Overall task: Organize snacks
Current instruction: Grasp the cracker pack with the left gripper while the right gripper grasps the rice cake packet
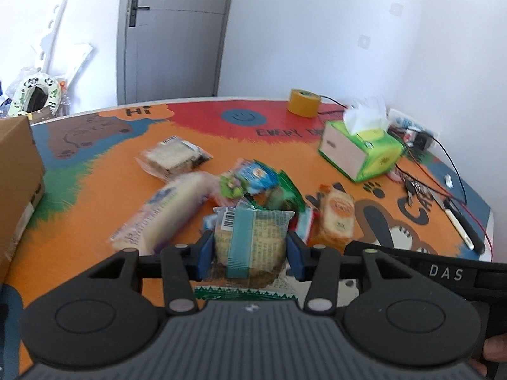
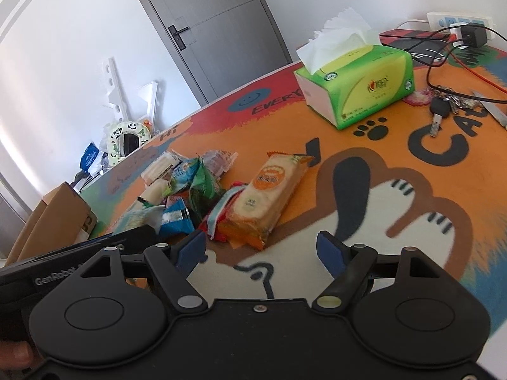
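Left tool [image 1: 250,248] clamps teal-banded snack packet [image 1: 250,237], lifted just above snack pile [image 1: 253,186]. Keep squeeze gentle; carry toward cardboard box [image 1: 19,171] left of pile. Right tool [image 2: 261,248] open, empty, near orange cracker pack [image 2: 269,190].

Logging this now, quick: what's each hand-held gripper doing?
Left hand-held gripper: closed on a teal-banded snack packet.
Right hand-held gripper: open, empty.

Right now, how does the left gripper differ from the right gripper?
The left gripper is shut on a teal-banded snack packet; the right gripper is open with nothing between its pads. The left gripper sits over the snack pile, while the right gripper hangs over bare tablecloth beside it. Both have blue pads.
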